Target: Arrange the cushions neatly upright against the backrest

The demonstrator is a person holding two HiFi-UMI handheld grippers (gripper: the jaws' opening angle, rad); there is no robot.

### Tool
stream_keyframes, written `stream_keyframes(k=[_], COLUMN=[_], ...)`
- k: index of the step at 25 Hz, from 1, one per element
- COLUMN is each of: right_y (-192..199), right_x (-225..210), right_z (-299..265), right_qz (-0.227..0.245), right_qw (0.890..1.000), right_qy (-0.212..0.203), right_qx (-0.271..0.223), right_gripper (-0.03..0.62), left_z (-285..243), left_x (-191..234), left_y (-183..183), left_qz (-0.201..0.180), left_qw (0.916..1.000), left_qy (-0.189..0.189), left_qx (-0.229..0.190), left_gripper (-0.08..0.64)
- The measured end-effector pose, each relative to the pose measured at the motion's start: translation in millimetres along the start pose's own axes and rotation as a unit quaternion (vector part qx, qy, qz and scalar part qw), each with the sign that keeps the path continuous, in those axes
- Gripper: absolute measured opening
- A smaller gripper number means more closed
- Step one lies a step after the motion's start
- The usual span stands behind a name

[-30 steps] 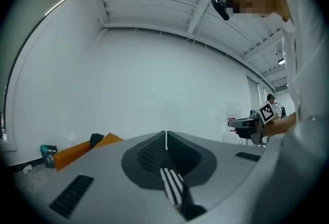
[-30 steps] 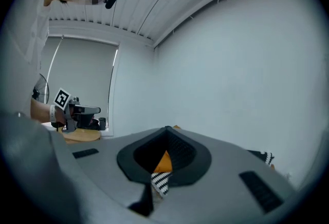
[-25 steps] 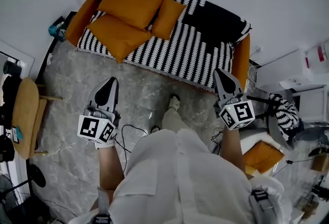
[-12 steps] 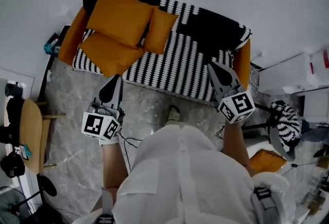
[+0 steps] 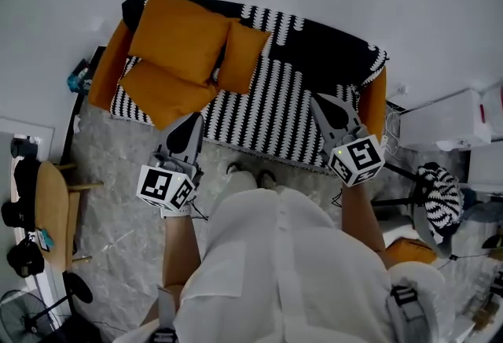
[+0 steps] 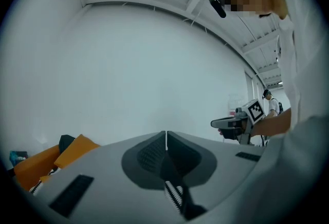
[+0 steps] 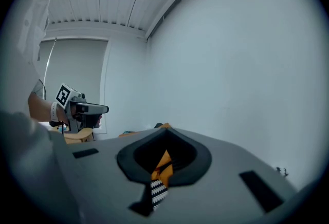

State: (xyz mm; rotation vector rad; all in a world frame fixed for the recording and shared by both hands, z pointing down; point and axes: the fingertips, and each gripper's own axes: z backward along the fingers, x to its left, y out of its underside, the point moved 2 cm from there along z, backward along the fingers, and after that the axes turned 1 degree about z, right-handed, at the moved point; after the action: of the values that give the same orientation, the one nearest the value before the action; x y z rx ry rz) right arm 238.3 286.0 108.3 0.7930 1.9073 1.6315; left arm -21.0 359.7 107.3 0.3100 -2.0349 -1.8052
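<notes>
Approach step, prob. L gripper point(image 5: 192, 123), R gripper point(image 5: 321, 104): fingers together, empty, just short of sofa point(image 5: 292, 101). Orange cushions point(image 5: 179, 35) heaped ahead-left of L fingers. Next: part fingers, take flat cushion point(image 5: 161, 91), stand it against backrest point(image 5: 330, 41).

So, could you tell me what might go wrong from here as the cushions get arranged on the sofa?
The large orange square cushion overlaps the flat orange cushion, with the small orange cushion right beside; pulling one may tumble the others.
The left gripper and right gripper are both shut, so they might just shove a cushion.
A grip could snag the black-and-white striped throw underneath.
</notes>
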Motion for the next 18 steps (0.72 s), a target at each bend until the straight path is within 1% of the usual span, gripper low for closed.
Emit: stream_keyframes(k=[6, 14, 18], right_y=[10.9, 20.8, 28.8], right_x=[-5.8, -21.3, -27.1], right_z=[-35.5, -111.4, -154.1], right_qz=[-0.018, -0.023, -0.029], right_qw=[1.000, 0.999, 0.998], right_qy=[0.000, 0.017, 0.024], right_qx=[0.013, 0.037, 0.048], right_gripper=[0.008, 0.008, 0.008], left_z=[-32.8, -94.1, -124.2], left_x=[28.3, 95.5, 128.1], left_y=[6.2, 11.6, 14.7], left_qz=[0.005, 0.010, 0.009], left_qw=[0.9997, 0.9981, 0.9958], left_qy=[0.020, 0.053, 0.080], left_qx=[0.014, 0.030, 0.044], left_gripper=[0.023, 0.023, 0.023])
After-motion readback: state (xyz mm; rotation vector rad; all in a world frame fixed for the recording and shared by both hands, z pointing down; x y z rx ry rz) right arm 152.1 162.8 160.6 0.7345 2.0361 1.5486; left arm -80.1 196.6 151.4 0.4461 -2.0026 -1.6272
